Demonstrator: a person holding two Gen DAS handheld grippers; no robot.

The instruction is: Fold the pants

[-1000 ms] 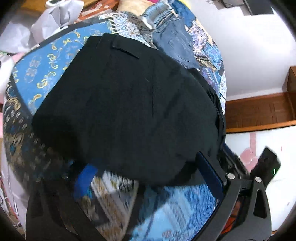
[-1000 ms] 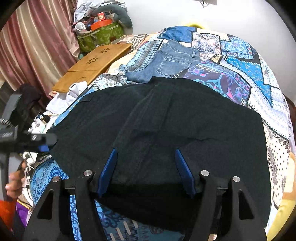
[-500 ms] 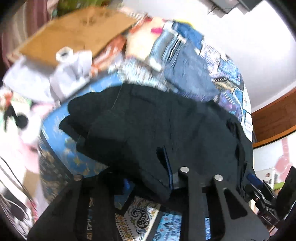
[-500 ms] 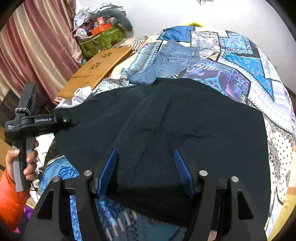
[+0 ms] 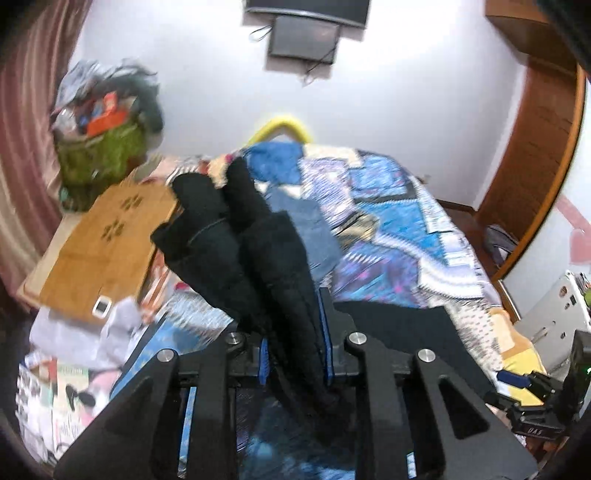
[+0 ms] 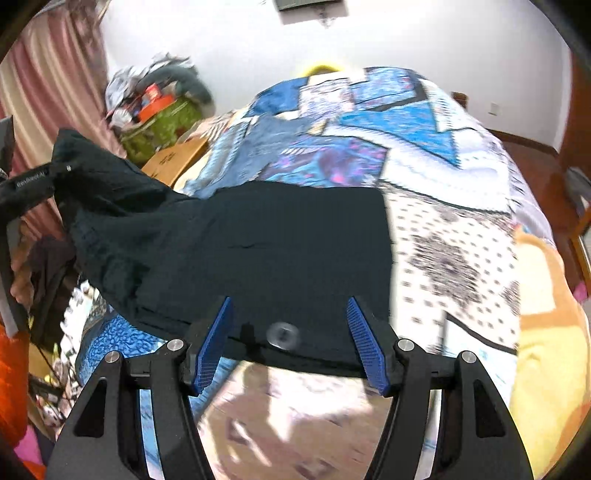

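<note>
Left gripper (image 5: 293, 343) has risen, lifting clamped bunch of black pants (image 6: 266, 240) off bedspread (image 6: 424, 155). Right gripper (image 6: 290, 332) spread wide over flat waistband, button visible.

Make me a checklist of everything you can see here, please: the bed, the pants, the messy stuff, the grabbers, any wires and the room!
Surface: bed with patchwork bedspread.
Job's things: black pants, one end lifted, the rest lying on the bed.
Clutter: blue jeans on the bed; wooden lap table; green bag stuffed full.
Grippers: left gripper shut on the pants; right gripper open, at the pants' near edge.
Cables: wires dangling under the wall screen.
Surroundings: white wall, striped curtain, wooden door frame.
</note>
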